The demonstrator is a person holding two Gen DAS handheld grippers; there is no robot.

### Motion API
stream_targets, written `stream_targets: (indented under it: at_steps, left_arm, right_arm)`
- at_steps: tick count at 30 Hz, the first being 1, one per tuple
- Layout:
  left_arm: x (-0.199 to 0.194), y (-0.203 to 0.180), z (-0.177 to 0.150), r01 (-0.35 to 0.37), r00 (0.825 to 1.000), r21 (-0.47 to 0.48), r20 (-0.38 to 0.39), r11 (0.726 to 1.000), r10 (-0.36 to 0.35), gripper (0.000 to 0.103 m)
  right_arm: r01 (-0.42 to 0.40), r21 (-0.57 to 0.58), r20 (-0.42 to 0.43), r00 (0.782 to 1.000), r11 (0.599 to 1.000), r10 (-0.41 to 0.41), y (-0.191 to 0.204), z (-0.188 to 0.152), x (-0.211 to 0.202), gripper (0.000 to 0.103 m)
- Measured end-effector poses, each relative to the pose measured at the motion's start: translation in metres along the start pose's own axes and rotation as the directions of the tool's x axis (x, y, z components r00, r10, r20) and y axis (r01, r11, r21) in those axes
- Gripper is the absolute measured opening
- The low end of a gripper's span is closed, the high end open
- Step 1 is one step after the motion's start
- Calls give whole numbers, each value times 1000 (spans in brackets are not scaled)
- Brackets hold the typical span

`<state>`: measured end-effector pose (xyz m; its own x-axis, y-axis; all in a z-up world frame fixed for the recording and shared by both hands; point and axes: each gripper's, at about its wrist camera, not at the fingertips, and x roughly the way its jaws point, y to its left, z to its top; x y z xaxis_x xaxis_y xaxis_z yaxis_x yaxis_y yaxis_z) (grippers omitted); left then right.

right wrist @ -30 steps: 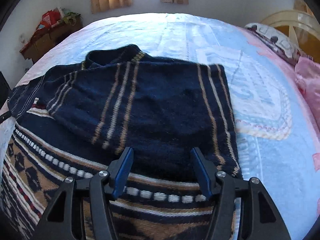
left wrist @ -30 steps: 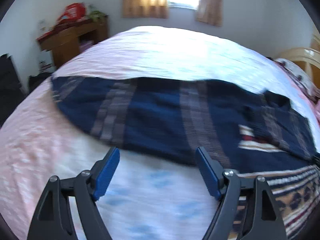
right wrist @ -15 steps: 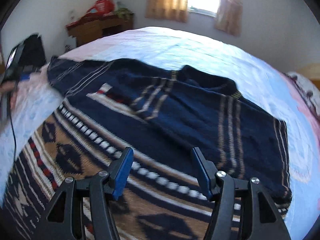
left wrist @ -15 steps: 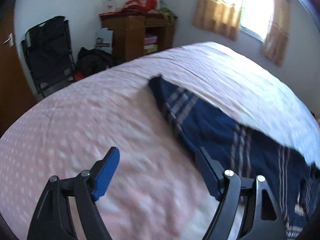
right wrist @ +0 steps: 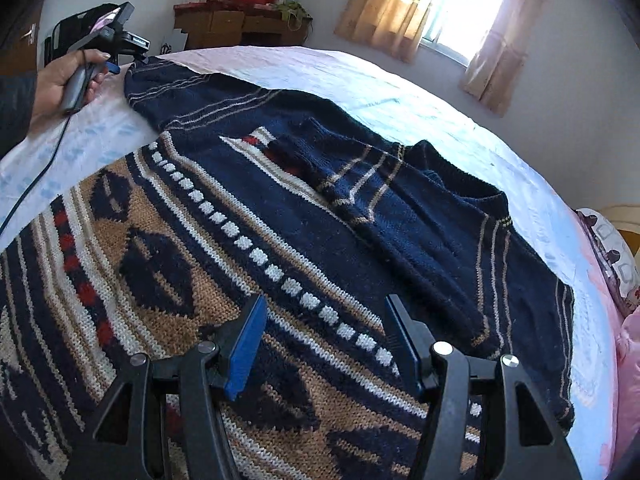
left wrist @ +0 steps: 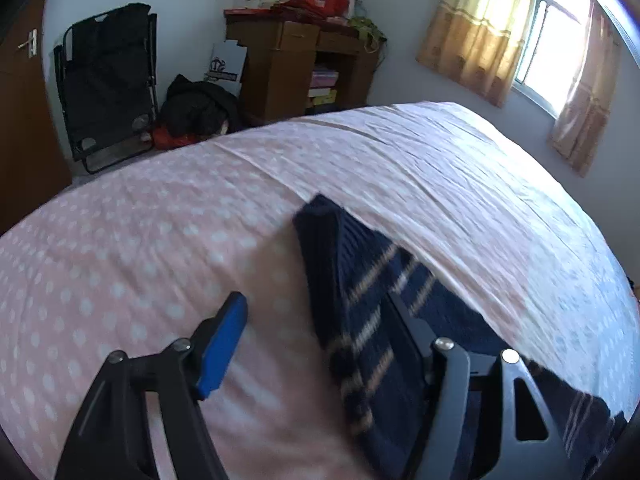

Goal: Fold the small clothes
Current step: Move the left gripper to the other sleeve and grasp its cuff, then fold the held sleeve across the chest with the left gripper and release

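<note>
With the left gripper [left wrist: 316, 344] down at the cuff of the outstretched sleeve [left wrist: 360, 300], this reads as the start of the second sleeve fold. Jaws have just been closing but aren't on the cloth yet: the sleeve end lies between the blue pad [left wrist: 222, 346] on the left and the dark finger on the right, pads apart, nothing pinched.

Right gripper [right wrist: 324, 344] hovers over the near patterned hem area of the sweater [right wrist: 280, 220], jaws spread, empty; whether it touches the knit I can't tell.

Layout, near to far in the right wrist view: tan-and-white patterned band nearest, then the navy body with one sleeve already laid diagonally across the chest [right wrist: 360, 184], collar at far right. The other sleeve runs out to the far left, where the person's hand [right wrist: 60, 80] holds the left tool at its cuff. All flat on the bed [right wrist: 360, 80], pink dotted sheet under the cuff. Beyond the bed: a wooden desk [left wrist: 296, 64] and a curtained window [left wrist: 560, 44].

Next, my read: finish closing on the cuff, lift just clear, carry it right across the body to lie beside the folded sleeve. Thick knit, so bite deep enough or it slips. The right gripper could pin the body to stop it dragging.
</note>
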<state>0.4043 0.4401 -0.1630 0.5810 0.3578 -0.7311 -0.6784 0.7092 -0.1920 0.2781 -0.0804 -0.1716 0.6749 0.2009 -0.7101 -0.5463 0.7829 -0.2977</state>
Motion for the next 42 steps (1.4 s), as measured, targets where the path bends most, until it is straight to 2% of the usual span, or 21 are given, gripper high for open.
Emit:
stream_targets:
  at_steps: [2, 3, 4, 5, 6, 12, 14, 17, 23, 30, 34, 36, 38, 40, 42]
  left_arm:
    - [3, 0, 3, -10, 1000, -1, -8, 1000, 10, 56]
    - [5, 1, 5, -13, 1000, -3, -6, 1000, 13, 46]
    - [7, 2, 6, -10, 1000, -1, -7, 1000, 9, 25]
    - [9, 2, 7, 0, 1000, 6, -15, 1000, 1, 12]
    - [10, 2, 9, 23, 999, 9, -26, 1000, -23, 9]
    - [-19, -1, 8, 101, 995, -20, 15, 995, -100, 7]
    - [-35, -6, 8, 145, 989, -21, 34, 989, -144, 7]
    - [-67, -23, 10, 216, 975, 7, 55, 976, -216, 7]
    - [-116, -59, 5, 327, 942, 52, 68, 944, -330, 7]
    - [-167, -117, -13, 483, 874, 66, 34, 873, -486, 7]
    - [-190, -154, -31, 574, 819, 39, -15, 818, -574, 7]
    - [-196, -171, -41, 602, 798, 27, -33, 798, -601, 7]
    - [-202, -193, -54, 644, 764, 6, -62, 765, -642, 7]
    - [-207, -210, -66, 667, 743, -2, -81, 745, -665, 7]
    - [-211, -232, -83, 696, 713, -7, -111, 718, -693, 7]
  right_arm:
    - [0, 0, -1, 1000, 1000, 0, 0, 0, 0, 60]
    - [-2, 0, -3, 1000, 1000, 2, 0, -1, 1, 60]
    - [-3, 2, -4, 1000, 1000, 3, 0, -1, 2, 60]
    - [-4, 5, -4, 1000, 1000, 4, -1, -2, 2, 61]
    - [-5, 6, -4, 1000, 1000, 5, -1, -1, 3, 61]
    - [-5, 18, 3, 1000, 1000, 5, -4, -1, -1, 61]
    - [-9, 50, 34, 999, 999, 7, -11, 1, -9, 61]
    - [-21, 109, 81, 997, 994, 12, -27, 2, -26, 61]
    - [-17, 190, 116, 993, 982, -6, -57, -5, -53, 61]
    - [24, 268, 146, 987, 963, -65, -96, -29, -85, 61]
    - [44, 294, 150, 984, 955, -92, -111, -46, -94, 61]
    - [44, 313, 147, 985, 949, -95, -118, -56, -98, 61]
    - [48, 329, 148, 984, 943, -101, -123, -65, -101, 61]
    - [47, 340, 150, 983, 939, -104, -126, -74, -104, 61]
    - [47, 353, 151, 983, 934, -107, -130, -83, -106, 61]
